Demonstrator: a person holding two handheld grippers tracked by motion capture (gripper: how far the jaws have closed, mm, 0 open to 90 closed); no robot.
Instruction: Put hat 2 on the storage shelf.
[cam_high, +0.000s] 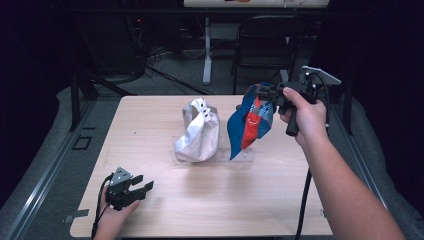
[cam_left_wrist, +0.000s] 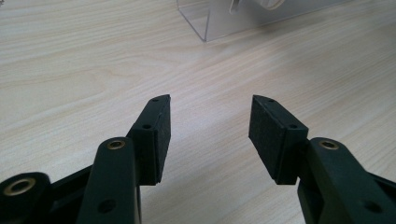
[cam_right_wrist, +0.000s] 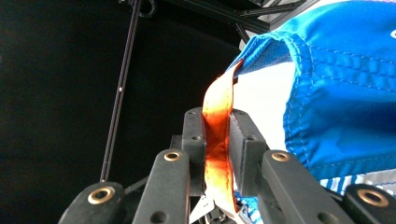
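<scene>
A blue and red cap (cam_high: 251, 122) hangs over the right part of the table, lifted above a clear acrylic stand (cam_high: 240, 156). My right gripper (cam_high: 263, 93) is shut on the cap's orange strap (cam_right_wrist: 217, 135); the blue fabric (cam_right_wrist: 341, 93) spreads to the right of the jaws. A white cap (cam_high: 198, 131) rests on the stand's left side. Near the table's front left corner my left gripper (cam_high: 142, 186) lies low with its jaws apart. Nothing sits between its pads (cam_left_wrist: 162, 135), and the bare wood shows through the gap.
The wooden table (cam_high: 165, 200) has its front edge close to my left hand. A corner of the clear stand (cam_left_wrist: 205, 23) lies ahead of the left gripper. A black chair (cam_high: 262, 45) and a white table leg (cam_high: 207, 50) stand behind the table.
</scene>
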